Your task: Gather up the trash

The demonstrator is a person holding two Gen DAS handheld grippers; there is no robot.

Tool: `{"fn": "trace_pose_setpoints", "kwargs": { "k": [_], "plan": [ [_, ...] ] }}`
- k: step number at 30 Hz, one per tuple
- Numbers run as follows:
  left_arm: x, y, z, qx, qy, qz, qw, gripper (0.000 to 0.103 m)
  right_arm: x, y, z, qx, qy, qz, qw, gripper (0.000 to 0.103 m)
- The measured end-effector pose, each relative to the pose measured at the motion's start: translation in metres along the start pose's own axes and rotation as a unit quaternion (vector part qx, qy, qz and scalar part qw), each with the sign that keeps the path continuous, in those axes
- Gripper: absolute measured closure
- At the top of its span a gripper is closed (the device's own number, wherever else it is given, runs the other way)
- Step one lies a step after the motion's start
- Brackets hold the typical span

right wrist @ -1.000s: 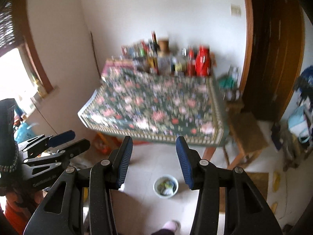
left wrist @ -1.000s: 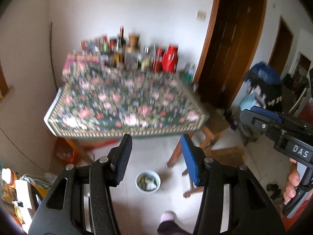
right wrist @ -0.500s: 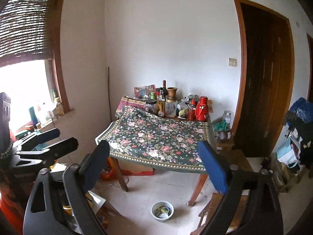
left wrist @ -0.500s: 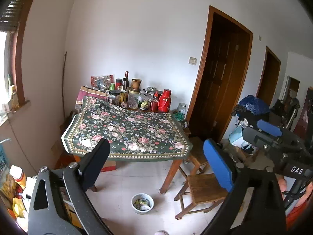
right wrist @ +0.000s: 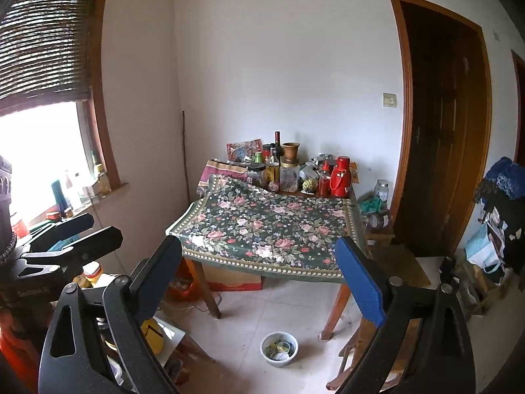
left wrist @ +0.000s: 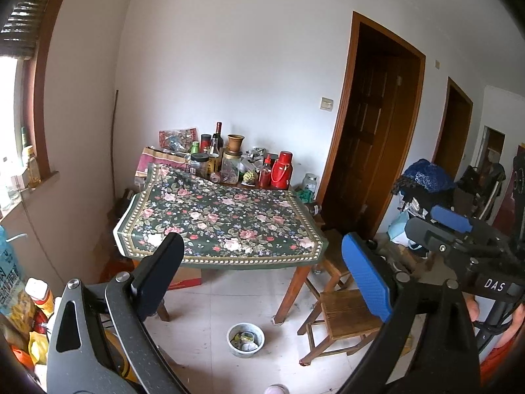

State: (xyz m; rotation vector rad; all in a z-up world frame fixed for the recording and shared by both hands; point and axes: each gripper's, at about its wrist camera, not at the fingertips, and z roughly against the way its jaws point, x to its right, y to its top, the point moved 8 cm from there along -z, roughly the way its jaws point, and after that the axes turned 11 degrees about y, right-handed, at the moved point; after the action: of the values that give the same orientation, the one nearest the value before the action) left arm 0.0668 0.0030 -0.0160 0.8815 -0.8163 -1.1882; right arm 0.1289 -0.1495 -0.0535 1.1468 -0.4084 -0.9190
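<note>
A small white bowl [left wrist: 246,339] of crumpled scraps stands on the tiled floor in front of the table; it also shows in the right wrist view as the bowl [right wrist: 279,349]. My left gripper [left wrist: 262,272] is open wide and empty, held well back from the floral-cloth table [left wrist: 223,223]. My right gripper [right wrist: 259,279] is likewise open with nothing between its pads. Each gripper appears in the other's view: the right gripper [left wrist: 426,223] at the right edge, the left gripper [right wrist: 98,228] at the left edge.
Bottles, jars and a red thermos [left wrist: 282,170] crowd the table's far end. A low wooden stool [left wrist: 344,315] stands right of the table leg. Bags and bottles [left wrist: 36,298] pile up lower left, a cardboard box [right wrist: 233,280] under the table, dark doors [left wrist: 374,151] right.
Both grippers have opened from about half to wide. Both have drawn back and upward from the table, so the whole room now shows. In the last half second nothing moved.
</note>
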Motion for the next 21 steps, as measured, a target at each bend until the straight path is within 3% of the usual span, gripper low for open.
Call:
{"fn": "trace_pose_setpoints", "kwargs": {
  "k": [21],
  "plan": [
    [0.008, -0.010, -0.010, -0.019, 0.004, -0.002, 0.9998, 0.006, 0.005, -0.007, -0.003, -0.024, -0.003, -0.013, 1.000, 0.010]
  ]
}}
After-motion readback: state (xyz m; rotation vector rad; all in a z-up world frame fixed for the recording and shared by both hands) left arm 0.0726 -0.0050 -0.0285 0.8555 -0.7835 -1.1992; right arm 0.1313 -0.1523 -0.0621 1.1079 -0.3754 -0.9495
